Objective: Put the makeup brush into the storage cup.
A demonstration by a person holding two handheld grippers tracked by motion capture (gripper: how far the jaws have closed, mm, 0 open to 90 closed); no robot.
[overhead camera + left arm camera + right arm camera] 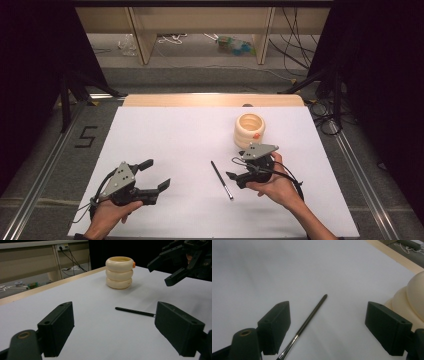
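A thin black brush (221, 180) with a silver ferrule lies flat on the white table sheet (175, 135). Behind it stands a cream holder (250, 130) built of three stacked rings, with a small orange spot near its rim. My right gripper (234, 168) is open just right of the brush, hovering low with nothing between its jaws. In the right gripper view the brush (308, 322) runs up past the left jaw, and the holder (409, 300) sits at the right edge. My left gripper (156, 175) is open and empty at the front left. Its view shows the brush (135, 312), the holder (119, 272) and the right gripper (172, 265).
A wooden strip (210, 100) borders the sheet's far edge. Metal rails (45, 170) run along both sides of the table. Beyond the table are wooden table legs, cables and small litter on the floor (235, 46). Black curtains close in both sides.
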